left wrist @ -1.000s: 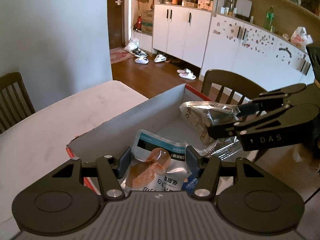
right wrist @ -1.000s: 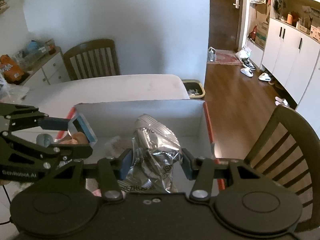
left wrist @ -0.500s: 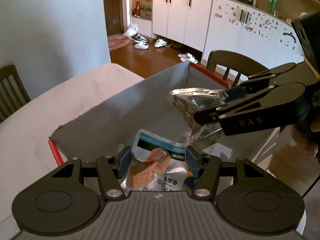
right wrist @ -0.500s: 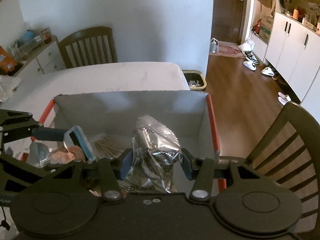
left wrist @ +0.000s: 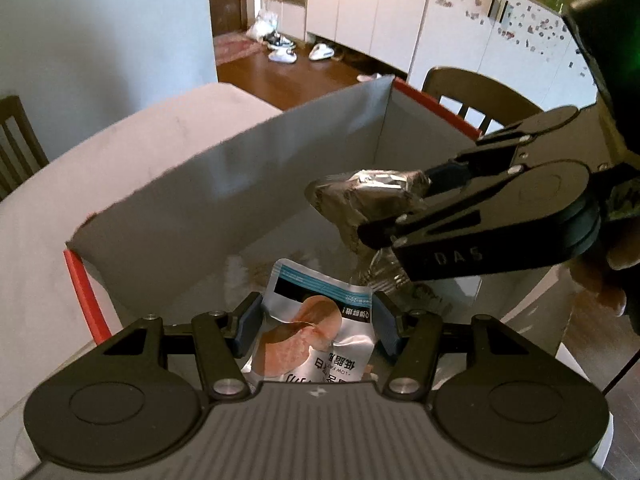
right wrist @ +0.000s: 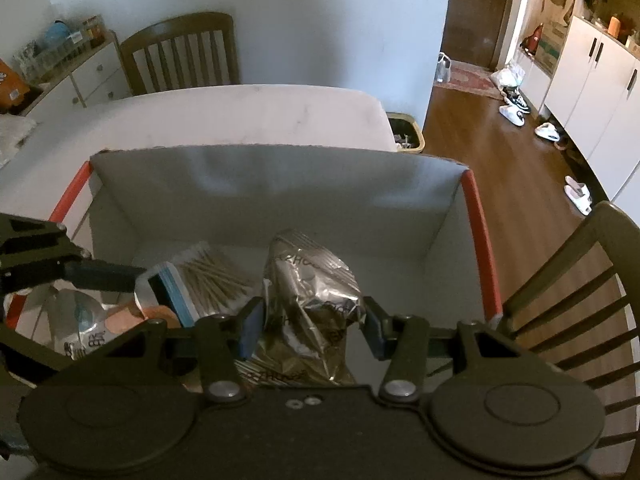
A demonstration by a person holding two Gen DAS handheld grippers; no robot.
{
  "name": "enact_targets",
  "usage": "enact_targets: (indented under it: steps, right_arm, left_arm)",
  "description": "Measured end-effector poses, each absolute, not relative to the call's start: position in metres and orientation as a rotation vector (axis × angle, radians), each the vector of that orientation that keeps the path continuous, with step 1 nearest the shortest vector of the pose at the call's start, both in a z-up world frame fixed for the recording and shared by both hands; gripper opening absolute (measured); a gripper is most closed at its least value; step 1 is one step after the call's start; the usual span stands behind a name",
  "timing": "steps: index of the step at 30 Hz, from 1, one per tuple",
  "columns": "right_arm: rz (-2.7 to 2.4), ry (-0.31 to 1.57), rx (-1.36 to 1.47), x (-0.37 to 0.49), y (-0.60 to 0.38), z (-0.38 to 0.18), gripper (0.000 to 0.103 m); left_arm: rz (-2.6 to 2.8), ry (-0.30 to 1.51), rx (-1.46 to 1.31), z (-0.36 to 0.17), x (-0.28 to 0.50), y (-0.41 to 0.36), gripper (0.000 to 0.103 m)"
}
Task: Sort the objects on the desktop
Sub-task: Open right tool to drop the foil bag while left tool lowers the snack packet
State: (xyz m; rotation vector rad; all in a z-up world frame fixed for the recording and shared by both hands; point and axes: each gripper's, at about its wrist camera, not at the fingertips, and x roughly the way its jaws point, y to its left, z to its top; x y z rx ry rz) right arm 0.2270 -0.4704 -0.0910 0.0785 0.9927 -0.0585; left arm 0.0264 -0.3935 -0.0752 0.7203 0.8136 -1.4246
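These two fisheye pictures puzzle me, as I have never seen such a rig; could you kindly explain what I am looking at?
There is no robot here: a person holds a two-finger tool in each hand, and each tool carries a wide-angle camera looking forward along its fingers. The black shape at the bottom of each picture is that tool's own body.

The left picture comes from the left gripper. Its jaws are shut on a white pouch printed with a pinkish food picture. The right gripper shows there from the side.

The right picture comes from the right gripper, shut on a crumpled foil bag.

Both hang over an open box with red edges, standing on a white table. Cotton swabs lie inside the box.
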Motion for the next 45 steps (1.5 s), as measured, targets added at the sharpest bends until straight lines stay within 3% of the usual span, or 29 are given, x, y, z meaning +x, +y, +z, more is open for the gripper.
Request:
enact_targets:
  steps: [19,26,28,33,45]
  right_arm:
    - [-0.064,1.026,0.095,0.237,-0.469,-0.091,0.054]
    - [-0.060,1.016,0.110,0.234,-0.472,-0.089,0.059]
    - [-0.071,1.011,0.113,0.232,-0.473,-0.088,0.065]
    - [-0.071,0.991,0.115,0.226,-0.472,-0.082,0.066]
    - [-0.072,0.929,0.134,0.204,-0.470,-0.055,0.066]
  left_arm:
    - [-1.418,0.929,0.820,-0.088,0.031,-0.399,0.060]
    - [-1.417,0.928,0.813,-0.086,0.033,-0.398,0.074]
    - [-1.416,0.930,0.791,-0.084,0.037,-0.395,0.075]
    - [-1.427,0.913,0.763,-0.077,0.037,-0.389,0.080]
    - [-1.426,0.866,0.716,-0.052,0.033,-0.372,0.081]
